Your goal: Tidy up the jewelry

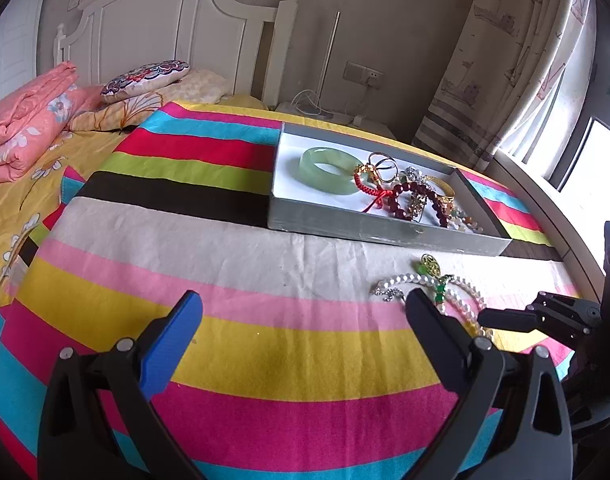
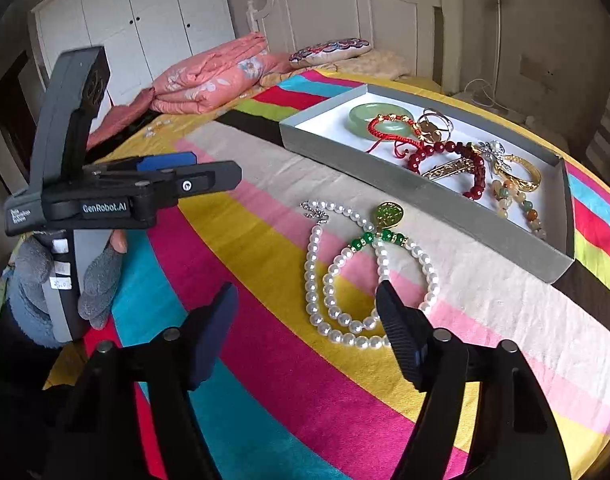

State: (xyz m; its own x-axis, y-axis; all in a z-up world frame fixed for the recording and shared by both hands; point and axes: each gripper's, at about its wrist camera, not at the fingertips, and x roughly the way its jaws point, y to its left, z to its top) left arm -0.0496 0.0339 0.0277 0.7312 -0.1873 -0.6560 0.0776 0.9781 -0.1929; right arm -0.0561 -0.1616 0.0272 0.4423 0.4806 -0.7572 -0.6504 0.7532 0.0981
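Both tongs are spread wide and hold nothing. The right tongs (image 2: 305, 312) hover low over the striped blanket (image 2: 265, 360), with the right-side finger (image 2: 401, 340) just over the near loop of the pearl necklace (image 2: 345, 280); whether it touches the beads I cannot tell. The left tongs (image 1: 301, 320) hang over the blanket's pink and yellow stripes, touching nothing, with the necklace just beyond the right-side finger. From the right wrist view the left tool shows side-on, gripped by a gloved hand (image 2: 65, 280).

The necklace lies loose in two loops on the blanket, with green beads and a gold-green pendant (image 2: 388, 213) at its far end, just beside the near wall of the grey tray (image 2: 425, 196). The tray sits toward the far right edge of the bed.

By my reading the task is nearly done. The tray already holds a green bangle (image 2: 379, 114), a red cord bracelet (image 2: 389, 132), a dark red bead bracelet (image 2: 449, 160), rings, gold pieces and a pale bead string near its right corner. The necklace is the only piece on the blanket near the tray; some tiny pale things lie far off by the folded quilt (image 2: 213, 76), too small to identify. What remains is to pinch the necklace and set it in the tray, likely with the right tongs.
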